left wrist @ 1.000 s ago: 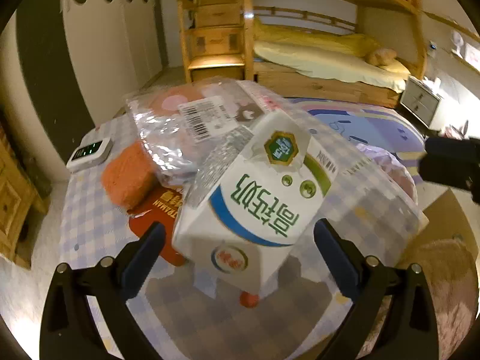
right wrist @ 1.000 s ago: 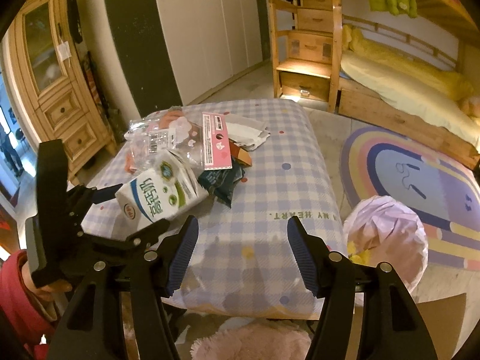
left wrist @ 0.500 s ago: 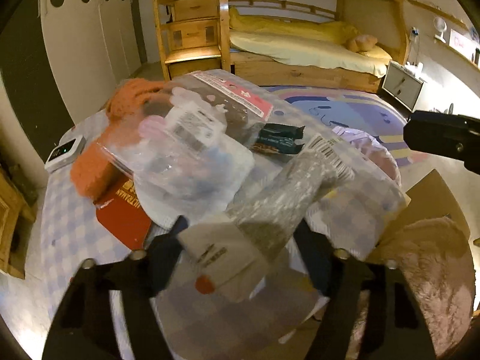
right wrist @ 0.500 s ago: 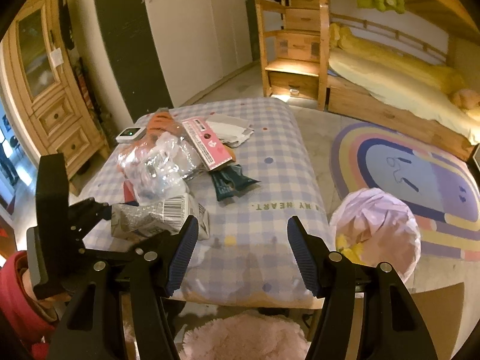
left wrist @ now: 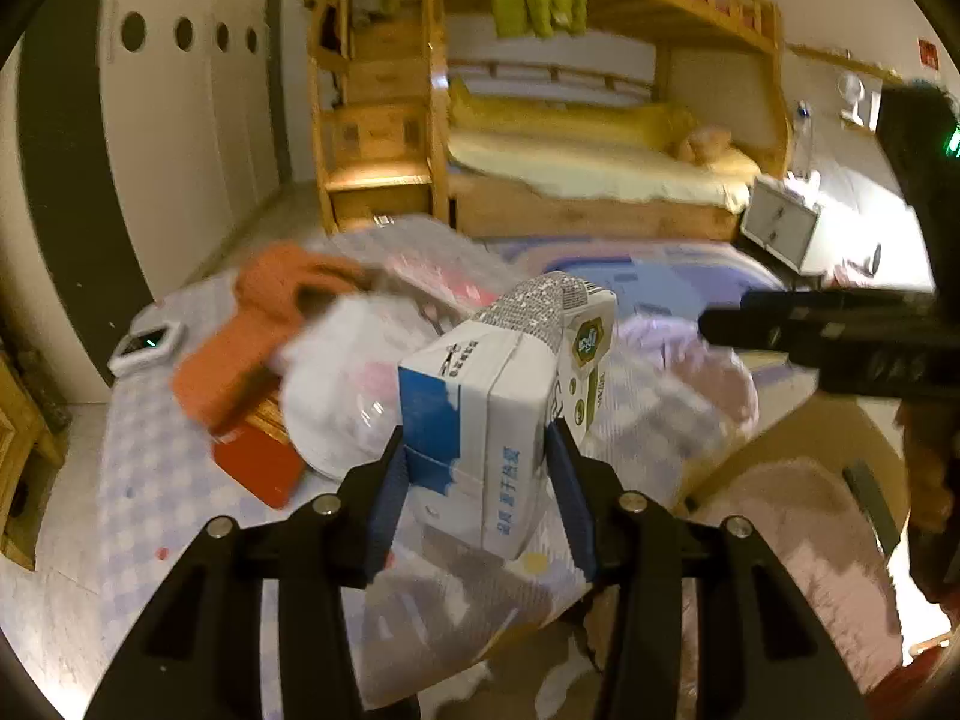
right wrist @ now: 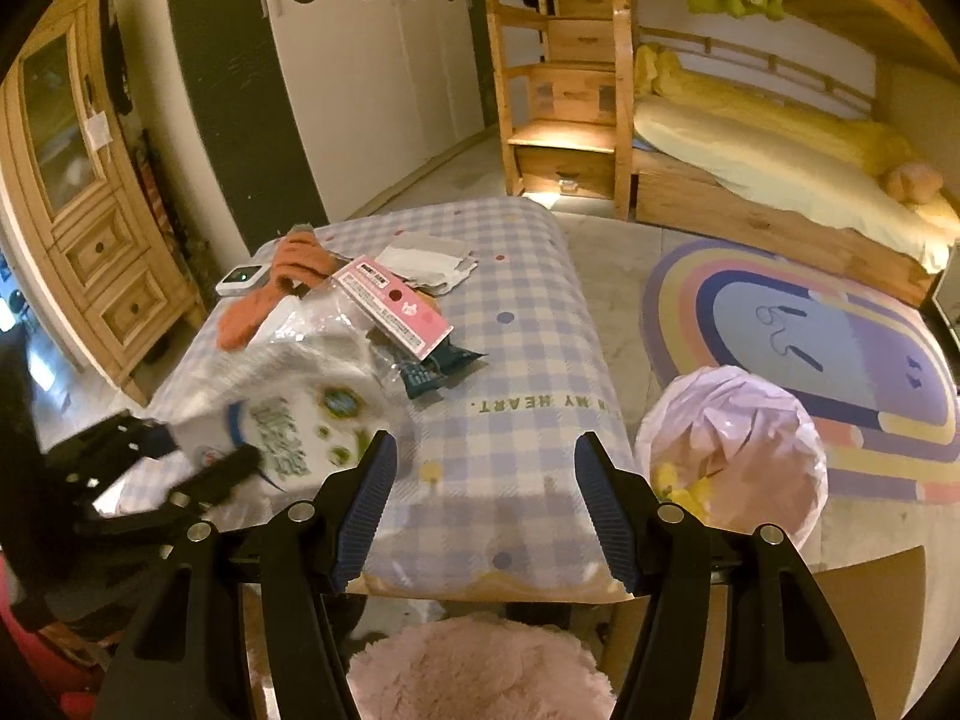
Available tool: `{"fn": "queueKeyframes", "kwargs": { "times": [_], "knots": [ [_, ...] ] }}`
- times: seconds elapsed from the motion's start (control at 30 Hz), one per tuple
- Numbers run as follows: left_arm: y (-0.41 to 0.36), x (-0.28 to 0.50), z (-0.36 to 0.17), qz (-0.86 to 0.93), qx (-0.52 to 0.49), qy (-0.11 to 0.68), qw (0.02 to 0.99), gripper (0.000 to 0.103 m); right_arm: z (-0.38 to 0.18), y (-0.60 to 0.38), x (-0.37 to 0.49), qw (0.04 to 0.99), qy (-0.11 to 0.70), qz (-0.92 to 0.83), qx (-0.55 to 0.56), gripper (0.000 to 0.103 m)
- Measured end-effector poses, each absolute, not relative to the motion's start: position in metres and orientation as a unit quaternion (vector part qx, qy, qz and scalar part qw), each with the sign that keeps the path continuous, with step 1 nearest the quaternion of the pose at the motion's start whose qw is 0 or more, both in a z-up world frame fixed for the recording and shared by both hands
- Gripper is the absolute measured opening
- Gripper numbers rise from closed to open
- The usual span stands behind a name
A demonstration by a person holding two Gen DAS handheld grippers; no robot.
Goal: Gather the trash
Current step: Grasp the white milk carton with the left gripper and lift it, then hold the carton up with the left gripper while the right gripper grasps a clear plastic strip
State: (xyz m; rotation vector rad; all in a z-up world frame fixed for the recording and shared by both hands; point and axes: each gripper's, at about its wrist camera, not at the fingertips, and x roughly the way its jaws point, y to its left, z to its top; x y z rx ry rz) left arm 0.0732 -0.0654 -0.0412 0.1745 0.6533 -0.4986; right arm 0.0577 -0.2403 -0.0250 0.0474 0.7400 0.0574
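Milk carton (left wrist: 480, 420) — Chinese print — tablecloth (right wrist: 522, 360) "MY HEART".

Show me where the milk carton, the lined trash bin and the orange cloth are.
milk carton (left wrist: 480, 420), left wrist view, blue-and-white side panel.
lined trash bin (right wrist: 744, 420), right wrist view, pink liner's top.
orange cloth (right wrist: 294, 264), right wrist view, its upper fold.

The white and blue milk carton (left wrist: 480, 420) is tilted above the checked worktop (right wrist: 528, 312), wrappers (right wrist: 390, 300) heaped behind it.
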Motion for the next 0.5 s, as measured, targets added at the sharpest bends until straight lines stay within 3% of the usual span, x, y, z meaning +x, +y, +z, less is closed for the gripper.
{"fn": "queueKeyframes", "kwargs": {
  "times": [0.3, 0.5],
  "knots": [
    [-0.016, 0.059, 0.019, -0.136, 0.039, 0.237, 0.961, 0.044, -0.022, -0.221, 0.061, 0.931, 0.362, 0.043, 0.007, 0.063],
    [0.019, 0.069, 0.008, -0.068, 0.02, 0.249, 0.966, 0.044, -0.031, -0.166, 0.076, 0.923, 0.372, 0.085, -0.038, 0.063]
  ]
}}
